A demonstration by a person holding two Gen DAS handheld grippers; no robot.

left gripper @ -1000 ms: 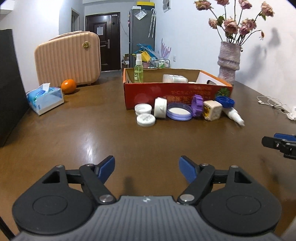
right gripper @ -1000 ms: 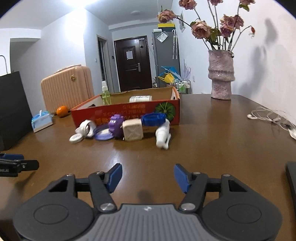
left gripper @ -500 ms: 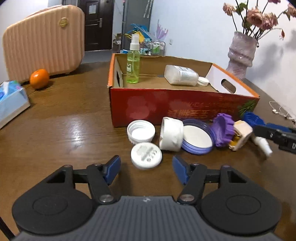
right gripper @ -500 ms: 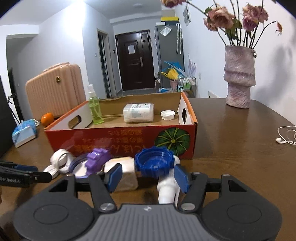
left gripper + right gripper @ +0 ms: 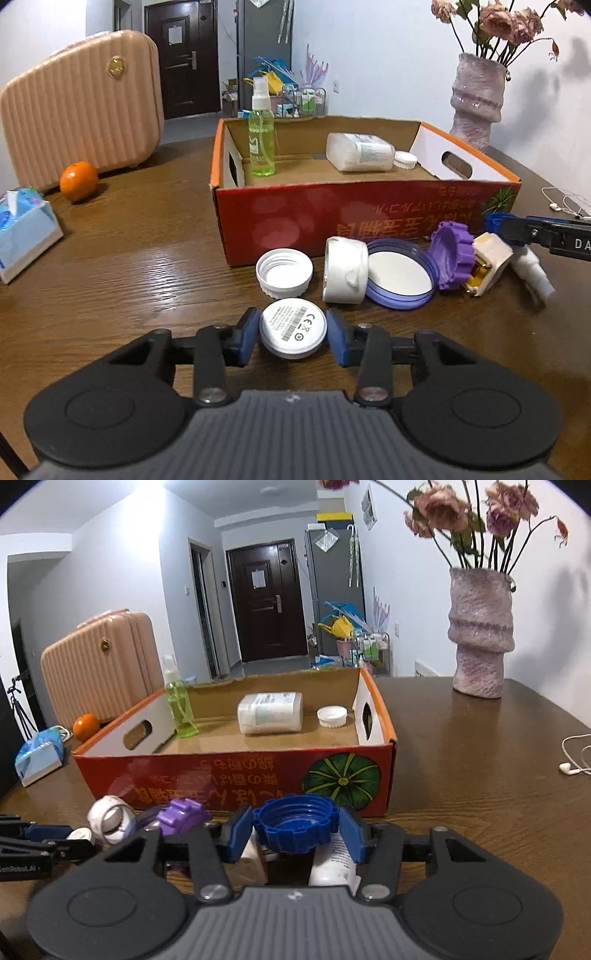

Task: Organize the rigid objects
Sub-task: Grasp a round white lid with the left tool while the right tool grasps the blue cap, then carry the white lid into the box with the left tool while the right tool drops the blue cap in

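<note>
1. The brown wooden desk (image 5: pixel 110 266) carries everything here.
2. A red cardboard box (image 5: pixel 332 218) stands open on it, with a green spray bottle (image 5: pixel 261 136) upright inside and a white bottle (image 5: pixel 360 152) on its side.
3. In front of the box lies a row of loose lids: an open white cap (image 5: pixel 284 271), a white jar (image 5: pixel 345 269) on its side, a purple-rimmed lid (image 5: pixel 400 273) and a purple toothed cap (image 5: pixel 452 260).
4. The right hand-held gripper (image 5: pixel 296 829) has its jaws closing, with a blue ribbed cap (image 5: pixel 295 825) between the blue pads, both close against its sides.
5. The left hand-held gripper (image 5: pixel 292 334) is likewise closing, its pads against a small white round lid (image 5: pixel 293 328) that sits on the desk just before the open white cap.
</note>
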